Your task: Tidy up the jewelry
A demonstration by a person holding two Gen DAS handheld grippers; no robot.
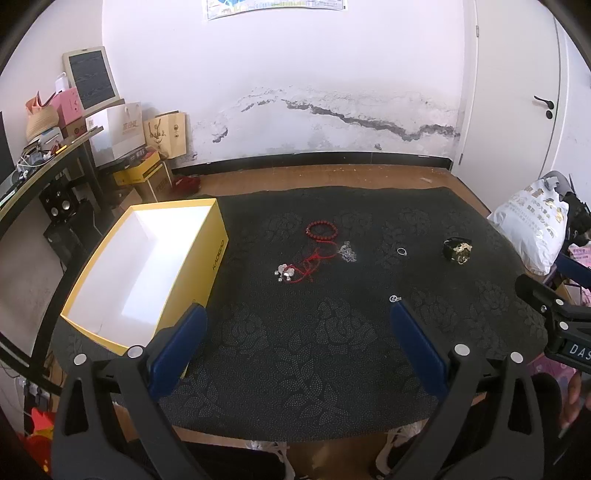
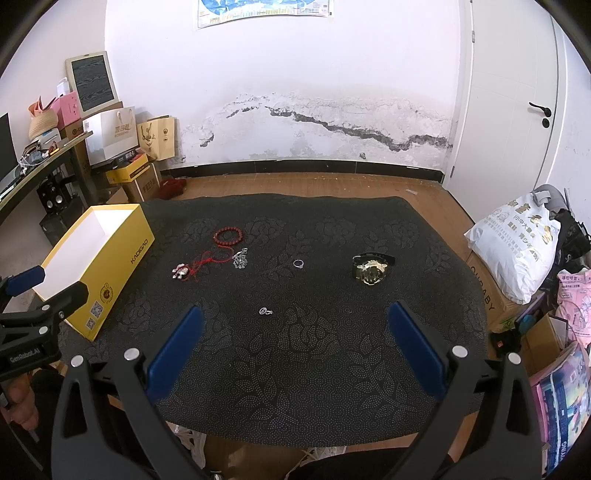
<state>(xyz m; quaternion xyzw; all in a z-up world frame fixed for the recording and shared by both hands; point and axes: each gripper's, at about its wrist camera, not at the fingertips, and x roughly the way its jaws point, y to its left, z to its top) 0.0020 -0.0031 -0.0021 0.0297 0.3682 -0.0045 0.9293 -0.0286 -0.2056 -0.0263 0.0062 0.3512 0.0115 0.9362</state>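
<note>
Yellow box (image 1: 147,266) sat left of the spread left gripper (image 1: 297,317); watch (image 2: 371,271), red bead bracelet (image 2: 229,235) and ring (image 2: 298,263) lay well ahead of the spread right gripper (image 2: 295,321), small pendant (image 2: 265,311) between its jaws.

Small silver piece (image 1: 395,298) sat right at the left gripper's right fingertip (image 1: 402,314) in the left wrist view, too small to identify (ring or charm, couldn't tell). Silver chain cluster (image 2: 240,258) was an unresolved tangle. Poster (image 2: 264,11) was cut off by the top edge. Yellow box (image 2: 110,266) floor was mostly hidden behind its near wall. Left gripper (image 2: 48,284) was cropped at the frame edge.
</note>
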